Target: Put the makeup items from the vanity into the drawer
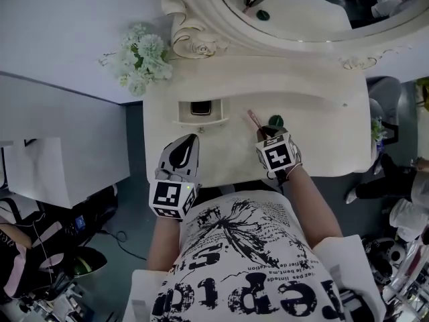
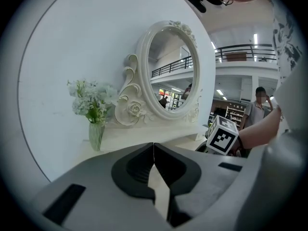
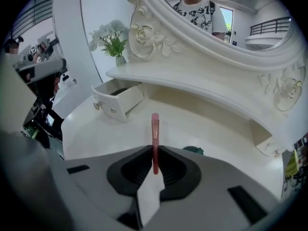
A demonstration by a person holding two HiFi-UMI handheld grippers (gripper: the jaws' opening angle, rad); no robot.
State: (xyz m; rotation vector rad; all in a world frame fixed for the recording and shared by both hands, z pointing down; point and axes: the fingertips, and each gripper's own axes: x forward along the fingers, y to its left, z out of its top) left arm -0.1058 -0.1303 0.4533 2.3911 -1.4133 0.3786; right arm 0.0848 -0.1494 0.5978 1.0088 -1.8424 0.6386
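Observation:
A slim pink makeup stick (image 1: 254, 119) (image 3: 155, 129) stands between the jaws of my right gripper (image 1: 263, 131) (image 3: 154, 150), which is shut on its lower end just above the vanity top (image 1: 315, 139). A small dark green item (image 1: 275, 121) (image 3: 194, 150) lies on the vanity just beside that gripper. The little drawer (image 1: 201, 111) (image 3: 118, 97) is pulled open to the left, with something dark inside. My left gripper (image 1: 191, 141) (image 2: 153, 150) hovers near the vanity's front edge below the drawer, shut with nothing in it.
A vase of white flowers (image 1: 141, 58) (image 2: 92, 110) stands at the vanity's back left, beside the ornate oval mirror (image 1: 288, 5) (image 2: 171, 71). A raised shelf (image 3: 192, 83) runs along the back. A white cabinet (image 1: 60, 146) is at the left, and a person (image 2: 260, 105) stands far off.

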